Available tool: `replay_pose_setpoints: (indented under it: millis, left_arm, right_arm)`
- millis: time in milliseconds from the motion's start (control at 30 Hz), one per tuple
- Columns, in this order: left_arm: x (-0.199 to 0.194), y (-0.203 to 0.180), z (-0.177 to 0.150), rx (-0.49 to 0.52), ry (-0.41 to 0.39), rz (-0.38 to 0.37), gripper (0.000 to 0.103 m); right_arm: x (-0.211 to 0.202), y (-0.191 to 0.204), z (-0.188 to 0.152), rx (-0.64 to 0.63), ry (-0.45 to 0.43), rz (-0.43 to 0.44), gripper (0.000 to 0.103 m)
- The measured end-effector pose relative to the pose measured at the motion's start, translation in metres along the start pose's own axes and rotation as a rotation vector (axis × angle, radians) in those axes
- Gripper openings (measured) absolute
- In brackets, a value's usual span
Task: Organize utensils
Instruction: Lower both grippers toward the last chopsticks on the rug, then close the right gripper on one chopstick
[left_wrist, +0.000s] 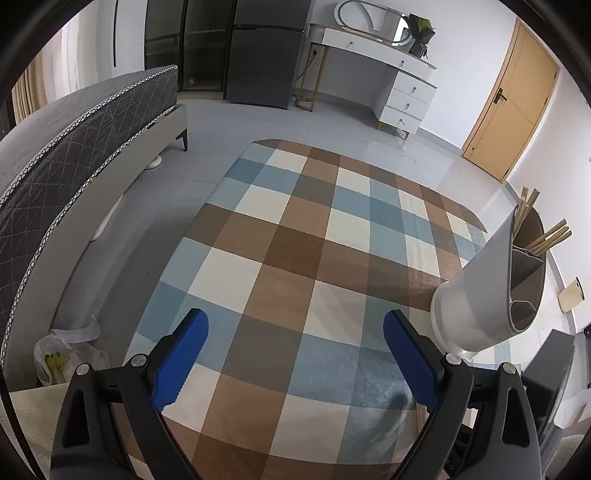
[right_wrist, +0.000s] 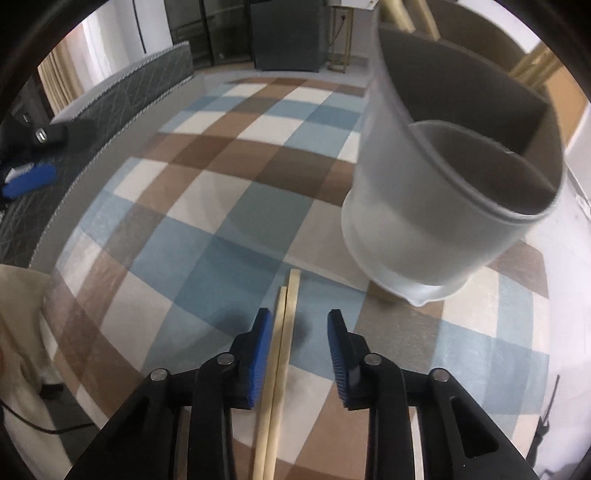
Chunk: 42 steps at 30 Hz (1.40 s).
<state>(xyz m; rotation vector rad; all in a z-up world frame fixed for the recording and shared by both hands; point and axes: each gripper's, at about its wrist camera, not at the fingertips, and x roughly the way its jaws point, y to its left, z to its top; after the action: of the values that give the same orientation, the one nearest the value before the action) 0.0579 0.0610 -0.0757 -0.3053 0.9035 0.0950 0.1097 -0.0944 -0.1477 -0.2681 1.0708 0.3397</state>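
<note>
A white utensil holder (left_wrist: 484, 291) with grey divided compartments stands on the checked tablecloth (left_wrist: 295, 258) at the right; several wooden chopsticks (left_wrist: 546, 236) stick out of it. In the right wrist view the holder (right_wrist: 436, 206) is close, ahead and to the right. A pair of wooden chopsticks (right_wrist: 282, 350) lies on the cloth between the fingers of my right gripper (right_wrist: 299, 325), which is open around them; the left pad (right_wrist: 260, 354) is next to them. My left gripper (left_wrist: 295, 332) is open and empty above the cloth, left of the holder.
The table's edge curves round on the left. A bed with a grey mattress (left_wrist: 74, 147) lies beyond it. A dark cabinet (left_wrist: 266, 51), a white dresser (left_wrist: 399, 85) and a wooden door (left_wrist: 509, 103) stand at the back. A plastic bag (left_wrist: 62, 354) sits on the floor.
</note>
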Motion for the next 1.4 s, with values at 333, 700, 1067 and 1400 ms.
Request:
replay_pose_setpoints:
  millis: [333, 700, 1067, 1400]
  left_arm:
    - [0.010, 0.007, 0.003, -0.032, 0.052, 0.003, 0.093]
    - [0.011, 0.009, 0.005, -0.044, 0.069, 0.006, 0.093]
    - [0.014, 0.014, 0.005, -0.068, 0.094, 0.005, 0.093]
    - [0.017, 0.019, 0.006, -0.086, 0.107, 0.015, 0.093]
  right_arm:
    - [0.007, 0.004, -0.006, -0.035, 0.013, -0.017, 0.024]
    - [0.002, -0.004, -0.006, 0.001, 0.001, -0.028, 0.023]
    - [0.006, -0.001, -0.002, -0.007, 0.008, -0.050, 0.023]
    - [0.016, 0.004, 0.010, -0.027, 0.007, -0.072, 0.023]
